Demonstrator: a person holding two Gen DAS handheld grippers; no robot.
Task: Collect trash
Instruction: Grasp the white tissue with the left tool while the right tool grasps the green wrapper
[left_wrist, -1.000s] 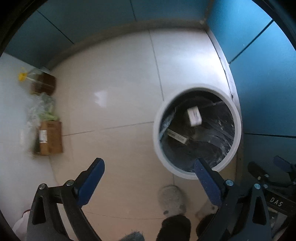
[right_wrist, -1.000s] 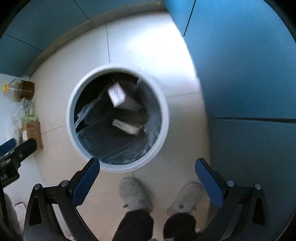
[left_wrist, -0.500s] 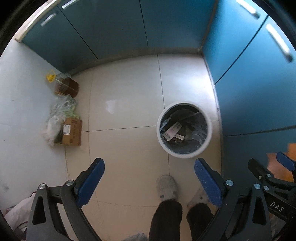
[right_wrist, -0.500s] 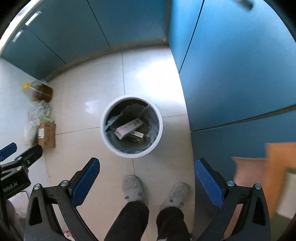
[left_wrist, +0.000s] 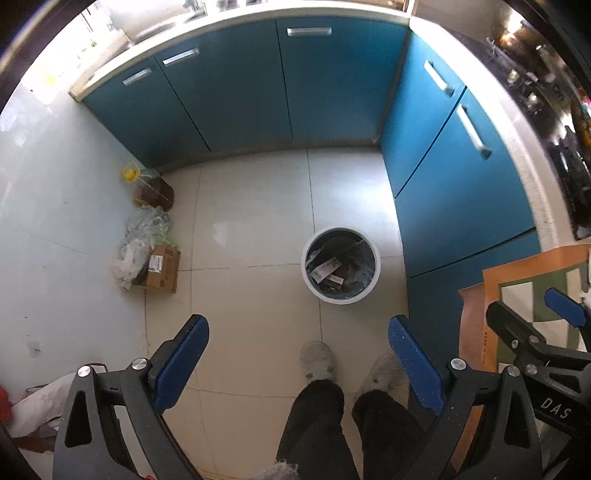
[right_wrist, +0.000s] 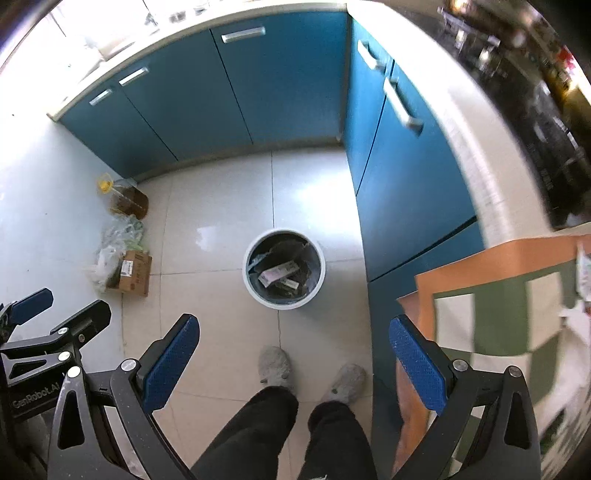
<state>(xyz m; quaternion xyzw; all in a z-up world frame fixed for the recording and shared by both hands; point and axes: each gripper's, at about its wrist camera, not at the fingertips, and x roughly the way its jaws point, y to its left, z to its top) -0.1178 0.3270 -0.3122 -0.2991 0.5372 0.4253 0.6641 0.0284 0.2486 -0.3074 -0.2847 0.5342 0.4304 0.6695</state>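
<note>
A round white-rimmed trash bin (left_wrist: 341, 297) (right_wrist: 283, 303) with a dark liner stands on the tiled floor far below both grippers. Flat pieces of packaging (left_wrist: 324, 266) (right_wrist: 277, 272) lie inside it. My left gripper (left_wrist: 298, 354) is open, high above the floor, nothing between its blue pads. My right gripper (right_wrist: 294, 350) is open and empty too, at about the same height. Each gripper shows at the edge of the other's view.
Blue cabinets (left_wrist: 258, 85) (right_wrist: 410, 177) line the back and right under a pale counter. A cardboard box (left_wrist: 162, 269) (right_wrist: 133, 273), plastic bags (left_wrist: 142, 230) and an oil bottle (left_wrist: 151, 188) lie by the left wall. A person's slippered feet (right_wrist: 275, 367) stand before the bin. An orange-green checked mat (right_wrist: 509, 295) shows at right.
Both grippers have risen far above the bin, which now looks small. The piece that was falling into the bin now lies still in it. Cabinets, counter and mat have come into view.
</note>
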